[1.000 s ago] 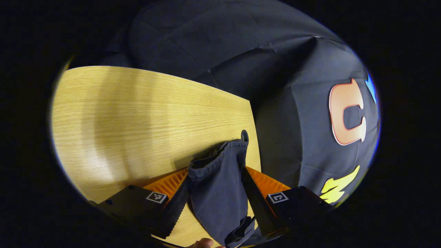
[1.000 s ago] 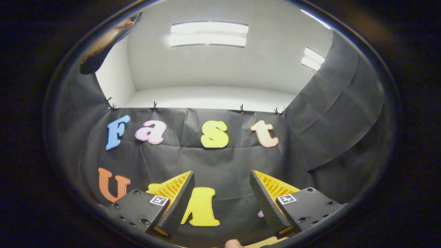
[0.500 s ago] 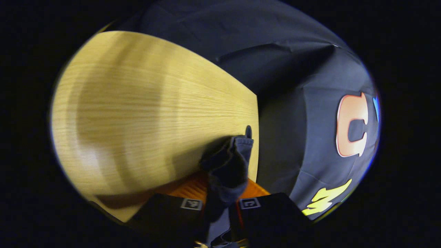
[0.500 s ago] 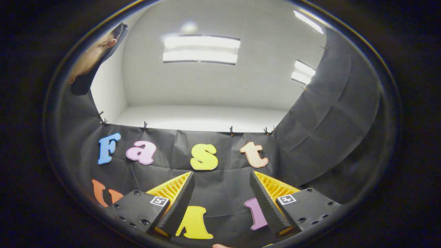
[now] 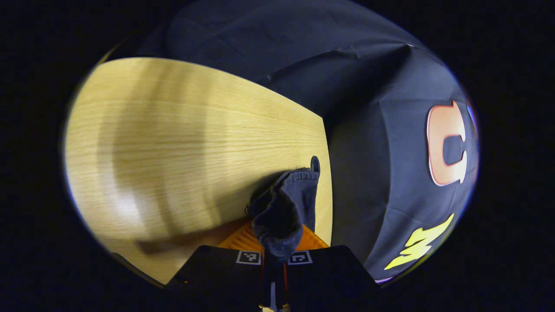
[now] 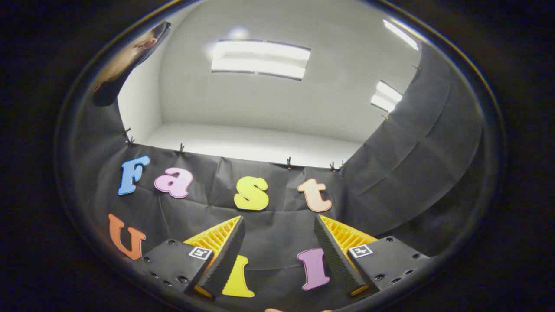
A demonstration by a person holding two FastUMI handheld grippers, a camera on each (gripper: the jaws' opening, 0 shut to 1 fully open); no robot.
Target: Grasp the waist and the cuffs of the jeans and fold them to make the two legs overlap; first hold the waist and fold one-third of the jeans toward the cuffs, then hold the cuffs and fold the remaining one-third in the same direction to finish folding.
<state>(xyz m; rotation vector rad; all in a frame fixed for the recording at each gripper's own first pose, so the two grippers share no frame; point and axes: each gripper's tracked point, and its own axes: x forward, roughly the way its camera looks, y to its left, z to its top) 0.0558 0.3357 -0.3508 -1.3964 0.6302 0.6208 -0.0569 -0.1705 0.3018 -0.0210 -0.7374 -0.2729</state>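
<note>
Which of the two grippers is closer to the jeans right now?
Left. The left gripper has its jaws closed on a bunched part of the jeans above the table. The right gripper is open, pointing up at the booth wall.

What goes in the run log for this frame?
left gripper: shut on jeans | right gripper: open, raised off table | fold: not finished
</note>
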